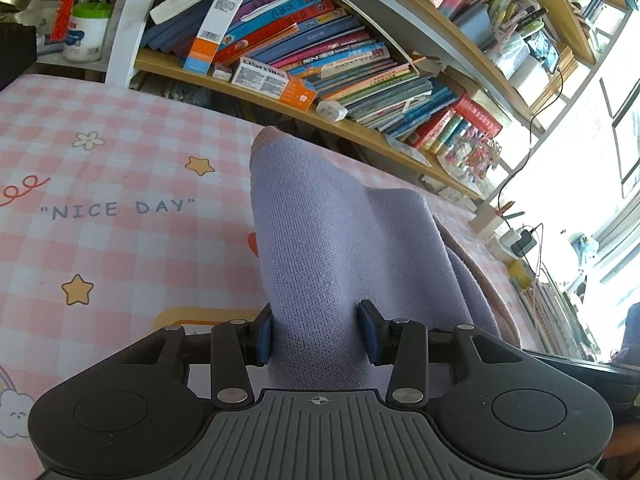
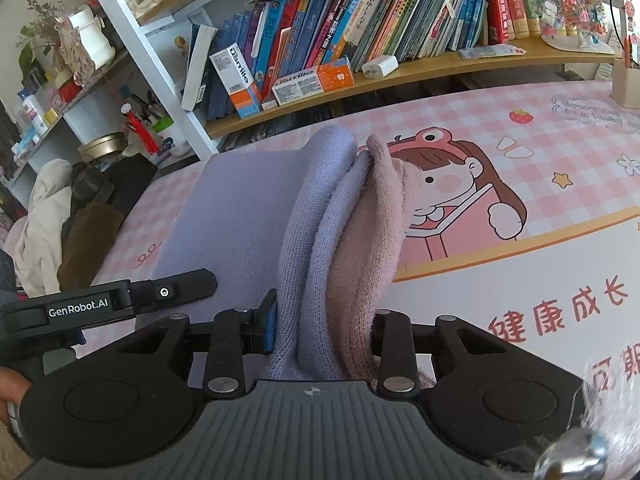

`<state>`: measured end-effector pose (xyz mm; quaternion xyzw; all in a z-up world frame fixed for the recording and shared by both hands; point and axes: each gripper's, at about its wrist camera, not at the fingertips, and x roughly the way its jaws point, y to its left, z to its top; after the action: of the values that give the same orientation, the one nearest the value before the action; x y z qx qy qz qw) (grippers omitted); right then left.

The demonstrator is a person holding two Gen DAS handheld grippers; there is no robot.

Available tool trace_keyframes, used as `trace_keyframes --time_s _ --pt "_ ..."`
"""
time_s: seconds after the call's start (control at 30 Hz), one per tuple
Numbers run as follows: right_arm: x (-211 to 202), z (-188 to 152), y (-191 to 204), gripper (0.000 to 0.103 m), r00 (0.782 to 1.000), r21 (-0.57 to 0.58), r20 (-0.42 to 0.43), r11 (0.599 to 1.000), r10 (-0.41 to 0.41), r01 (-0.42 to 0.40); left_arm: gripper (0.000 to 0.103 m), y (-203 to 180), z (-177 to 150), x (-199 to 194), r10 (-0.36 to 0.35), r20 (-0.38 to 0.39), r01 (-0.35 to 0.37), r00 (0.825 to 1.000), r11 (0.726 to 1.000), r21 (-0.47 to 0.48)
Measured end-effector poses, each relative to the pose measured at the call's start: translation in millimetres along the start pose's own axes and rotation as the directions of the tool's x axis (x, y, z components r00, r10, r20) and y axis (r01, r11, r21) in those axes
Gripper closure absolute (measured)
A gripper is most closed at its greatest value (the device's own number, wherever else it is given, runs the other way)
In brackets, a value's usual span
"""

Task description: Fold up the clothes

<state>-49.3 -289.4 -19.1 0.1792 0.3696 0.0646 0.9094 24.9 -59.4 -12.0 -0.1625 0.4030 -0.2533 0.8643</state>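
Left wrist view: the lilac knit garment (image 1: 320, 216), soft and limp, is held over the checked desk (image 1: 100, 184), clamped in the left tongs (image 1: 318, 330). Several bunched layers are pinched by the right tongs (image 2: 324, 328); folded edges are judged the best hold.

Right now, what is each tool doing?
Left tool: shut on the lilac knitted garment.
Right tool: shut on the same garment's bunched lilac and pink layers.

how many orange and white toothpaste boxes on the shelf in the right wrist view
2: one toothpaste box stands upright against the books, the other lies flat to its right on the same shelf. More may be hidden behind.
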Motion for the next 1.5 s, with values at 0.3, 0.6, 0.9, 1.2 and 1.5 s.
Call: trace_keyframes --time_s 0.3,0.6,0.9,1.2,1.5 --pt "-5.2 6.9 -15.2 0.072 0.999 -0.026 -0.004 0.999 0.043 -0.043 0.062 -20.3 -1.7 -2.0 0.05 0.033 -0.05 0.998 0.999 -0.011" --pt "-4.2 5.8 -38.4 0.072 0.99 -0.031 -0.066 0.991 0.128 -0.13 0.062 -45.3 -17.3 -4.9 0.159 0.026 -0.159 0.987 0.987 -0.026" --pt "-4.7 -1.5 -52.3 0.072 0.981 -0.028 -0.107 0.986 0.161 -0.165 0.061 -56.1 -27.1 -2.5 0.217 0.002 -0.216 0.976 0.975 -0.042" --pt "3.7 3.8 -42.1 0.072 0.984 -0.03 -0.088 0.987 0.155 -0.158 0.061 -43.5 -15.5 -3.3 0.207 0.014 -0.207 0.978 0.978 -0.017" --pt "20.7 9.3 4.4 0.072 0.992 -0.022 -0.032 0.992 0.12 -0.121 0.061 -0.9 13.3 -17.2 0.152 0.02 -0.153 0.988 0.988 0.02"
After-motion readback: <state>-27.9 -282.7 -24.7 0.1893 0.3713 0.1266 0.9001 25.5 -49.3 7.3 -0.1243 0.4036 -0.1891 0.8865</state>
